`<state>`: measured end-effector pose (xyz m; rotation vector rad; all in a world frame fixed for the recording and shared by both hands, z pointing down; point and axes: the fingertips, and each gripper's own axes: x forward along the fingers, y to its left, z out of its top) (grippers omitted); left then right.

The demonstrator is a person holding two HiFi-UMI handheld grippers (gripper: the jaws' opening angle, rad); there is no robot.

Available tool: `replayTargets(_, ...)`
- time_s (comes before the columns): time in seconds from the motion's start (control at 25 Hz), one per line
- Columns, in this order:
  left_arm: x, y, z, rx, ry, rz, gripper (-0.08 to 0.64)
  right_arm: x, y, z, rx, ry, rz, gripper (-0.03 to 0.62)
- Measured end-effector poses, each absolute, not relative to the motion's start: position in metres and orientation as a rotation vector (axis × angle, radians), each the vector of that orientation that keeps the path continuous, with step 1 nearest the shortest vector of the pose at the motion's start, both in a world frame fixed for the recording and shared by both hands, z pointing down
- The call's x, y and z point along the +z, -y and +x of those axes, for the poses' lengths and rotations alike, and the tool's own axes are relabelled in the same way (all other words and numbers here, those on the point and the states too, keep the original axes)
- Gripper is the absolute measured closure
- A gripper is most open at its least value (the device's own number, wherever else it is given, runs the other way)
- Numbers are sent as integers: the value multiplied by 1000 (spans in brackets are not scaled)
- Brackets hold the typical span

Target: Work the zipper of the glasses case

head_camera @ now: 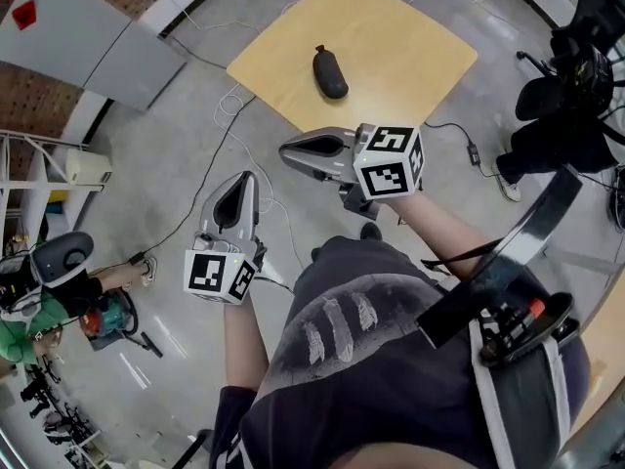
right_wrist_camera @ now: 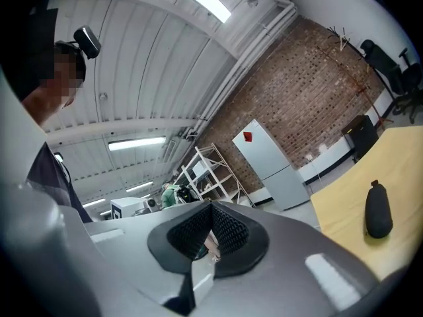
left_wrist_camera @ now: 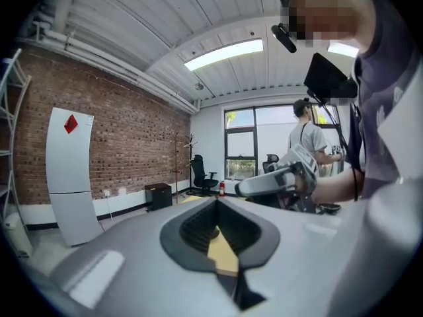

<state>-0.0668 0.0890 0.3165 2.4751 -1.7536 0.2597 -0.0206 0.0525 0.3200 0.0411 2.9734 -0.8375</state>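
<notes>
The glasses case (head_camera: 330,72) is lying near-to-far on the desk (head_camera: 410,37), well beyond the left gripper (head_camera: 242,177) and the nearer right gripper (head_camera: 285,152), both with fingers pressed together, empty.

The glasses case (head_camera: 330,72), a dark, smooth, oblong shape with rounded ends, lies flat and alone near the middle of the pale wooden table (head_camera: 410,57), lengthwise roughly away from the person, its zipper too small to make out.
</notes>
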Motion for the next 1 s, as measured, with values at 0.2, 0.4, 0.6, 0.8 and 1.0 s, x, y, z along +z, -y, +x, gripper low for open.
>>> replayTargets(0.2,310,-102,-84,194,1763,2499,560,315,-63,-38,-756,-3008,-2,591)
replayTargets(0.4,305,-122,-126,123,1720,2521,560,312,-83,-77,-769,-3041,-79,591)
replayTargets(0.6,327,-145,-151,20,1612,2527,560,341,-116,-86,-835,-3084,-205,591)
replayTargets(0.8,340,-145,-145,17,1449,2603,560,352,-139,-90,-875,-3098,-331,591)
replayTargets(1.0,317,-152,-115,50,1386,2734,560,332,-144,-84,-824,-3093,-364,591)
